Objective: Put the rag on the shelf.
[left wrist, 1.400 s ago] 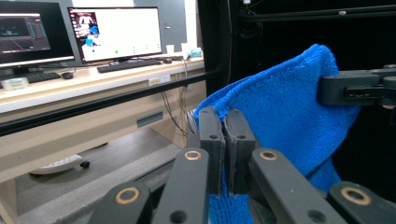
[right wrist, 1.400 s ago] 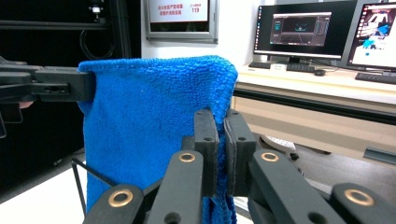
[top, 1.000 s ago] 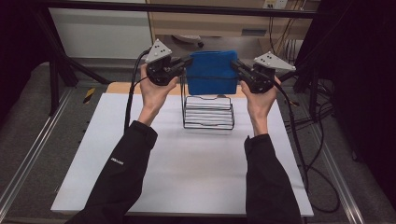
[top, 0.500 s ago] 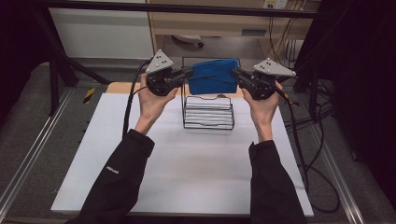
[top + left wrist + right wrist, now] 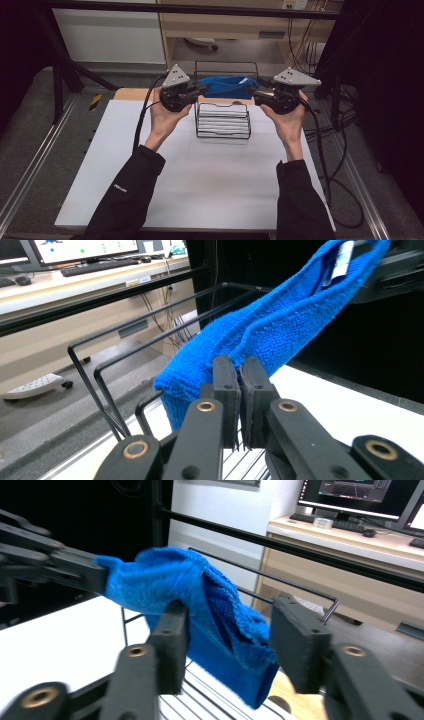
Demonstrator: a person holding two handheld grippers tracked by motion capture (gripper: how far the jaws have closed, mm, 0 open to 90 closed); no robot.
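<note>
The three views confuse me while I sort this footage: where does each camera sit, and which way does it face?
High view: above the person's side of the table, facing forward and down; forearms, hands, left gripper, right gripper, wire rack.
Left gripper view: on that gripper, along its closed jaws pinching the blue towel.
Right gripper view: on that gripper, along jaws that have just been opening, towel between them.
Shared: all show the towel and rack.

nothing here can i read. small white lettering sits on the left sleeve point(image 5: 123, 187) of my jacket in the high view, too tiny to make out. the blue cloth point(image 5: 280, 330) carries a white tag point(image 5: 341, 261) in my left gripper view, its print blurred. the monitor point(image 5: 367, 491) behind shows only unreadable marks.
</note>
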